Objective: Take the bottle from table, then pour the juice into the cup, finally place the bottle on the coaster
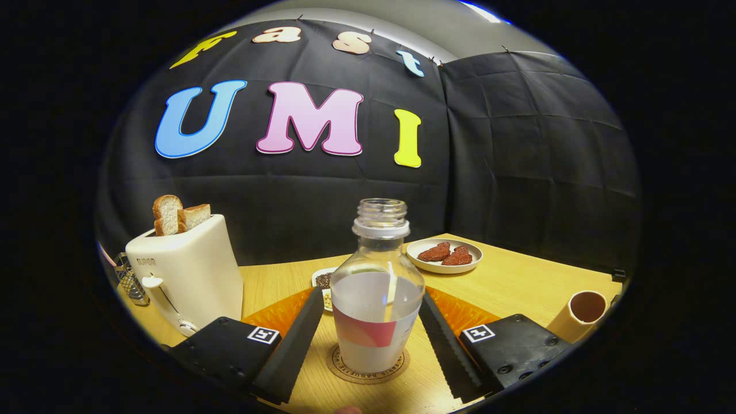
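Observation:
A clear, uncapped bottle [376, 299] with a white and red label stands upright on a round coaster [368, 368] on the wooden table [517, 282]. My gripper [372, 293] is open, with one finger on each side of the bottle. A thin gap shows between the left fingertip [316, 302] and the glass. The right fingertip [430, 310] lies right along the bottle's edge. A tan cup [579, 315] with a dark inside stands to the right, beyond the right finger.
A white toaster [184, 270] with two bread slices stands at the left, a metal object [129, 279] beside it. An orange mat [282, 313] lies under the fingers. Behind the bottle are a small dish [323, 280] and a plate [444, 256] with red-brown pieces.

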Demonstrator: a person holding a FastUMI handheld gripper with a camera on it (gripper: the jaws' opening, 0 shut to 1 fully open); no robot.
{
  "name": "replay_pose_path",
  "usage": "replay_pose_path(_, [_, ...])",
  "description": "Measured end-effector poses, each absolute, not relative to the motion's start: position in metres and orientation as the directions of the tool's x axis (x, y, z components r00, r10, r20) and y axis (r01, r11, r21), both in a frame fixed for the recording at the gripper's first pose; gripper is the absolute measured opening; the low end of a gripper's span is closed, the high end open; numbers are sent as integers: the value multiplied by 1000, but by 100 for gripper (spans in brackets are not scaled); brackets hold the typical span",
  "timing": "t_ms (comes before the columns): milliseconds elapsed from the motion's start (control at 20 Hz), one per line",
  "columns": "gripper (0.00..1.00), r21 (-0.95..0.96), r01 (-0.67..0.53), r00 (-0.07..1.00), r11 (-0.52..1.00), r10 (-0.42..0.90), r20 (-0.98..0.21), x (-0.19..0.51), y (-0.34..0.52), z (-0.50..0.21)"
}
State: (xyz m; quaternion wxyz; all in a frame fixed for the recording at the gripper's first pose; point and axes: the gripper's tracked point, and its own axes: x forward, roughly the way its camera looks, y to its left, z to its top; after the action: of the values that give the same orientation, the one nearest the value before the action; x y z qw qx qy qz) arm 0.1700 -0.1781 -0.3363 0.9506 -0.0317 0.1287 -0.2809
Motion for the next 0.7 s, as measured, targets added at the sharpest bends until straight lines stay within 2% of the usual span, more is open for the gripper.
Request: replay_pose_path(700, [99,-150,496,809,855,-518,-277,137,-167,-334])
